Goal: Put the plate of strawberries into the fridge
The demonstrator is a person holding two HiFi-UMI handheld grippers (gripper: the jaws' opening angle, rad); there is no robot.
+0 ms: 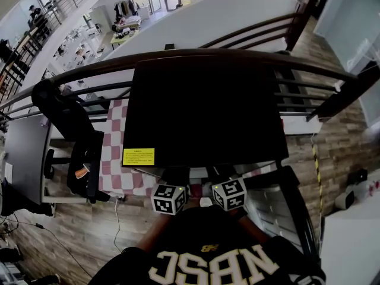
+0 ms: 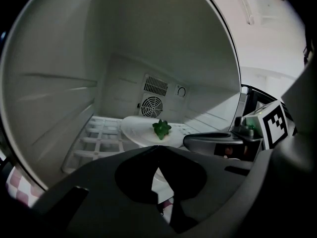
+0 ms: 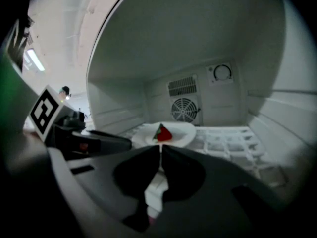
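At the far left, cloth: red-and-white checks, spread on the surface beneath the black fridge, which I see from above.
Left gripper: jaws clenched tip to tip with nothing between them, pointing into the open fridge, close in front of the plate.
Shelf: white wire grid across the floor of the compartment.
Plate: white, sitting flat on the shelf inside the fridge, ahead of both grippers and in front of the round fan grille on the back wall.
Strawberry: one only, red with green leaves, on the plate near its front edge.
Right gripper: jaws also pressed together and empty, aimed at the plate; I cannot tell if they touch its rim.
Both grippers: side by side, close together.
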